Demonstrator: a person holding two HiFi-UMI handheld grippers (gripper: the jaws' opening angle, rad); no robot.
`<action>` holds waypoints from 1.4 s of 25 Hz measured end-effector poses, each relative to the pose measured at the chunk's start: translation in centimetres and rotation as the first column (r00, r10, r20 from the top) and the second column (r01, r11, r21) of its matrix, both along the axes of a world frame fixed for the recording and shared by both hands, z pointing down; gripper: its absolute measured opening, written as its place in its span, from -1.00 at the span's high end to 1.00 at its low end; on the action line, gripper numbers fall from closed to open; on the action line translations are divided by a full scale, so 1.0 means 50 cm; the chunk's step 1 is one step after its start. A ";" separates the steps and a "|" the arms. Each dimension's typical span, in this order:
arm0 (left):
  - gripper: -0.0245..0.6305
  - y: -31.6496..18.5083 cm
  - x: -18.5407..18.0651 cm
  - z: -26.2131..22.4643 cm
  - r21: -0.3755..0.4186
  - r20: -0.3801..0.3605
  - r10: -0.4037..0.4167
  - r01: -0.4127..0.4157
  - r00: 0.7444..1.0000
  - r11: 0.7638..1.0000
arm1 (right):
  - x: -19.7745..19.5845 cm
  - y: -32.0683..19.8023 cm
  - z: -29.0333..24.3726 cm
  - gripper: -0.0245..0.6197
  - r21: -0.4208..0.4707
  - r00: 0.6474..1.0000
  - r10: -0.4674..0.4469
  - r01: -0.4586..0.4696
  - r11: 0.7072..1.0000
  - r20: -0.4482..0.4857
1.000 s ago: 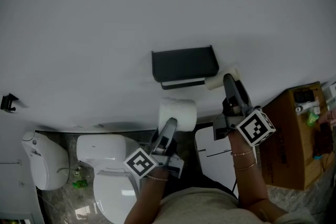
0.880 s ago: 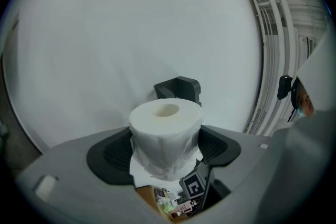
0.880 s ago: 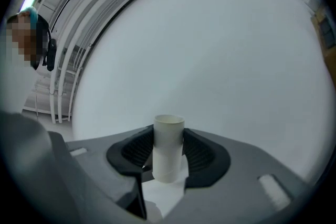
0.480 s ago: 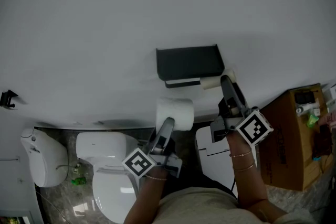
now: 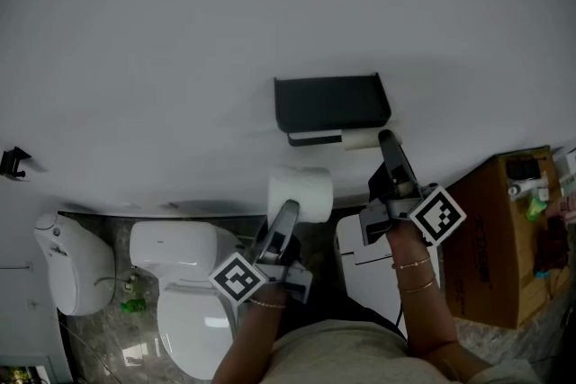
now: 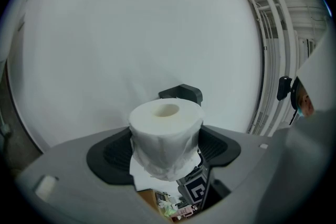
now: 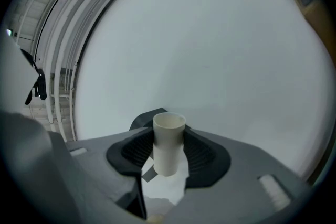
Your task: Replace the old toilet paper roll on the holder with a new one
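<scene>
Jaws of your left gripper (image 5: 290, 218) are clamped on the new toilet paper roll (image 6: 166, 136). The pads press both sides, the core hole faces up in the left gripper view, and a loose sheet hangs below. Jaws of your right gripper (image 5: 387, 144) are clamped on the empty cardboard tube (image 7: 168, 144), which is bare of paper and stands upright between the pads in the right gripper view.

Head view: the tube lies level, with one end just beside the right end of the black holder (image 5: 331, 102), at the height of its bar. You cannot tell whether tube and bar touch. The new roll hangs below the holder, apart from it.

Room: the holder is fixed to a plain white wall (image 5: 180, 31). A small black hook (image 5: 13, 165) is on the wall far to the left. A white toilet (image 5: 184, 283) stands below and left of the holder. A brown cardboard box (image 5: 499, 234) stands at the right with small items on top. The floor (image 5: 99, 342) is grey and marbled.
</scene>
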State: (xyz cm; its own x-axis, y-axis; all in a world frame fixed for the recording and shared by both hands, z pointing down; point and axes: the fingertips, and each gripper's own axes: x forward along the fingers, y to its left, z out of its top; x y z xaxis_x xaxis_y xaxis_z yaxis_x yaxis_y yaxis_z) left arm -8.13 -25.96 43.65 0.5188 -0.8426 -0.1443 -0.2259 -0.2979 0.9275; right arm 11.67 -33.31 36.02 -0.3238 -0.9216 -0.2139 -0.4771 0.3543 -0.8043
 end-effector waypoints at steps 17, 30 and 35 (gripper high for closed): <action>-0.23 0.007 -0.002 0.000 -0.003 0.003 -0.011 0.011 1.000 1.000 | -0.029 -0.006 0.017 0.36 -0.026 0.995 -0.084 0.086 0.996 0.061; -0.23 0.009 -0.004 -0.003 0.002 0.017 -0.024 0.024 1.000 1.000 | -0.063 -0.011 0.031 0.36 -0.029 0.983 -0.132 0.137 0.990 0.128; -0.23 0.010 -0.004 -0.002 -0.003 0.015 -0.027 0.027 1.000 1.000 | -0.079 -0.012 0.034 0.36 -0.027 0.978 -0.158 0.164 0.986 0.138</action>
State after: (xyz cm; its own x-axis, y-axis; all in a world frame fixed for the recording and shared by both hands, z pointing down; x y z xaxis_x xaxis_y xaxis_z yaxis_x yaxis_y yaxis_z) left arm -8.31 -25.46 43.54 0.4977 -0.8569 -0.1339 -0.2478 -0.2885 0.9249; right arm 7.74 -33.91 37.70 -0.4392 -0.8680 -0.2316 -0.3027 0.3857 -0.8715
